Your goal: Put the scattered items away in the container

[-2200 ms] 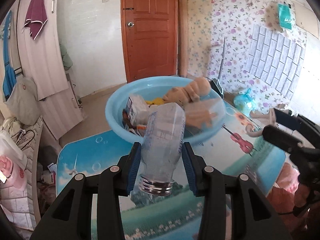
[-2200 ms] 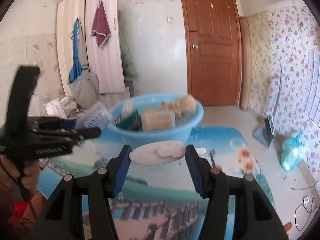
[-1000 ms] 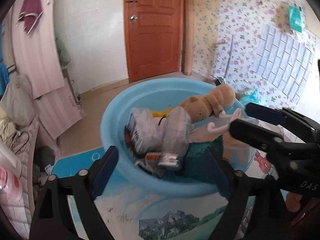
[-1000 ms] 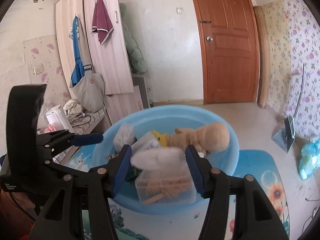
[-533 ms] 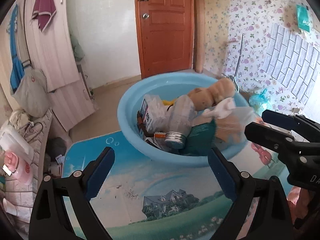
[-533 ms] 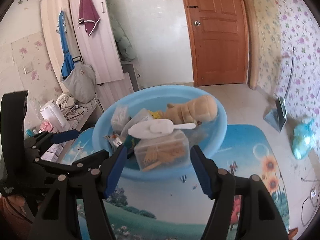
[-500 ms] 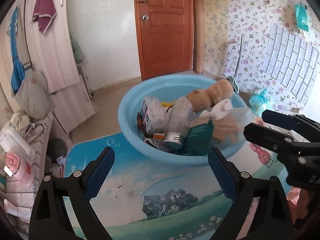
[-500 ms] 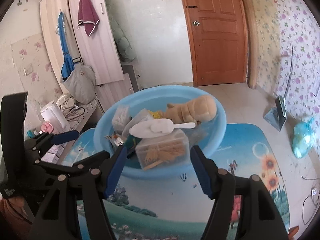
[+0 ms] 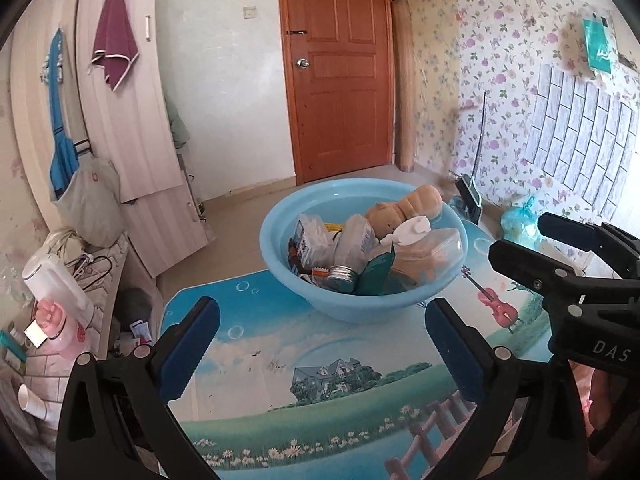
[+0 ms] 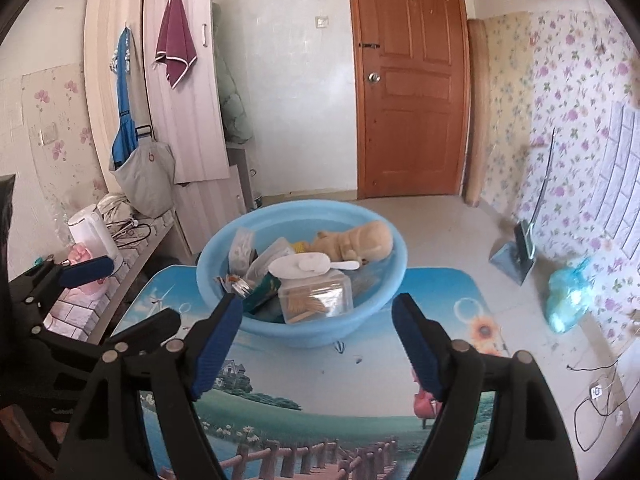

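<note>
A light blue basin (image 9: pixel 316 300) (image 10: pixel 304 332) stands on the printed table mat. In it lie a clear bottle with a metal cap (image 9: pixel 352 248), a white brush (image 10: pixel 304 265) on a clear box (image 10: pixel 316 300), a tan plush toy (image 9: pixel 412 204) (image 10: pixel 360 242) and small packs. My left gripper (image 9: pixel 320 348) is open and empty, short of the basin. My right gripper (image 10: pixel 320 348) is open and empty too, and also shows at the right of the left wrist view (image 9: pixel 560 264).
The mat (image 9: pixel 320 392) covers the table. A low shelf at the left holds a white kettle (image 10: pixel 90 232) and a pink item (image 9: pixel 56 324). Beyond the table are a wooden door (image 9: pixel 340 68), a blue bag on the floor (image 10: pixel 568 300) and floral walls.
Both grippers opened and let the bottle and the white brush go into the basin, then drew back from it toward the near side of the table.
</note>
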